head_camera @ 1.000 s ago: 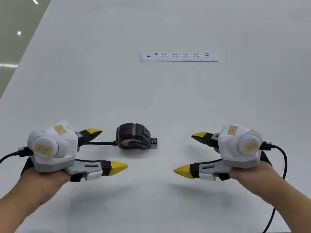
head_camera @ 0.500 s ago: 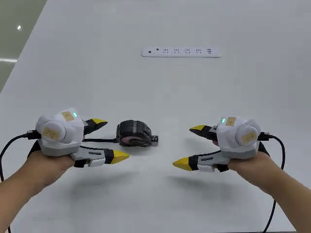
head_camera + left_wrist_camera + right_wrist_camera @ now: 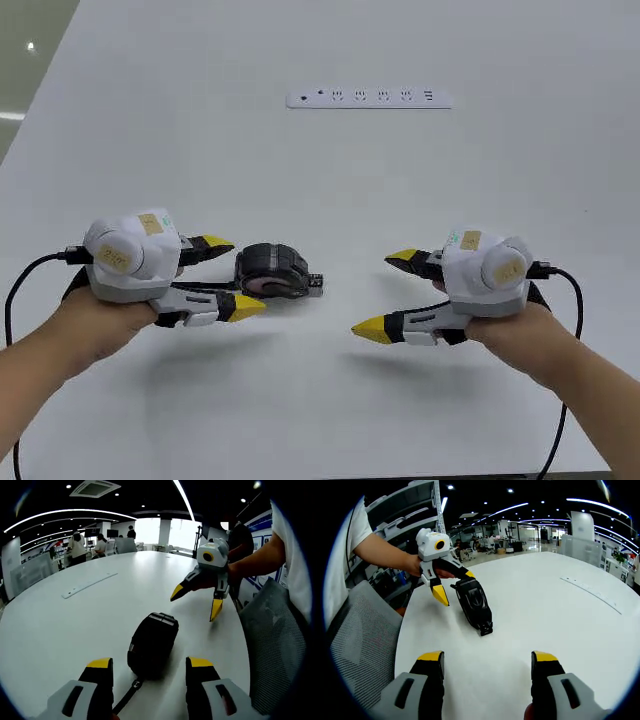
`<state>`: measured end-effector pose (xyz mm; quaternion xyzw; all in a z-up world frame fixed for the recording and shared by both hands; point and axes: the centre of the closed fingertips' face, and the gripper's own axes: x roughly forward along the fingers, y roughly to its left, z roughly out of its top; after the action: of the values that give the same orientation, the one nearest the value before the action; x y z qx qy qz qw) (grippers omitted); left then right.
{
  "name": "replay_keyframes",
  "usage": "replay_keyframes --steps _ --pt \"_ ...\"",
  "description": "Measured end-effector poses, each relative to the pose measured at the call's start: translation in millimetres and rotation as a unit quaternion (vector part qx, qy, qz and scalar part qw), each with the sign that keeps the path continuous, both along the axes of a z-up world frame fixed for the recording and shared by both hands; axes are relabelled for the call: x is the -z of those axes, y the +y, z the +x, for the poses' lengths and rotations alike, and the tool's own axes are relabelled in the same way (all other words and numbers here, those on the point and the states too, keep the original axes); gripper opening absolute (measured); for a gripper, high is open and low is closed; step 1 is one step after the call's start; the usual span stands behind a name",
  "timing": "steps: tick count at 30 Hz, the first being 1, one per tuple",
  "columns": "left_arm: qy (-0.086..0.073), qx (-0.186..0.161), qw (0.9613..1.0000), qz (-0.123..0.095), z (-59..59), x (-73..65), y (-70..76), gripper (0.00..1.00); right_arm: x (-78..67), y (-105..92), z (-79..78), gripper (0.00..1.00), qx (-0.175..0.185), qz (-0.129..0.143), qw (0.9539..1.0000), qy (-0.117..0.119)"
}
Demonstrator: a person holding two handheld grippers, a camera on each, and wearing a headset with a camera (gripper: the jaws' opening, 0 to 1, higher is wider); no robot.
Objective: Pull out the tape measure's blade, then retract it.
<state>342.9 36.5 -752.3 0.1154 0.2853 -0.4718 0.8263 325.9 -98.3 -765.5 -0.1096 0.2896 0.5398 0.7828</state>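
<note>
Left gripper (image 3: 238, 273) jaws spread wide, clamping nothing, yellow tips flanking the near end of the black rubber-cased tape measure (image 3: 272, 272), which sits on the white tabletop (image 3: 320, 180), blade retracted. Right gripper (image 3: 383, 292) also released, empty, apart to the right, pointing at the tape. White power strip (image 3: 368, 98) far back.

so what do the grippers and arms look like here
Left gripper and right gripper match: rounded white housings with tan stickers, grey-and-black jaws ending in pointed yellow tips. A black cable trails from each. The person wears a white short sleeve.
</note>
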Motion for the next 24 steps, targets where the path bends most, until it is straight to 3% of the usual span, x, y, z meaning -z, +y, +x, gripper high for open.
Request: replay_keyframes --steps 18,24 --pt "0.011 0.031 0.9995 0.005 3.2 4.1 -9.3 0.34 0.7 5.4 3.0 0.67 0.0 0.008 1.0 0.002" --pt "0.01 0.037 0.9992 0.013 3.9 7.6 -9.4 0.32 1.0 6.6 3.4 0.66 -0.001 0.008 1.0 0.002"
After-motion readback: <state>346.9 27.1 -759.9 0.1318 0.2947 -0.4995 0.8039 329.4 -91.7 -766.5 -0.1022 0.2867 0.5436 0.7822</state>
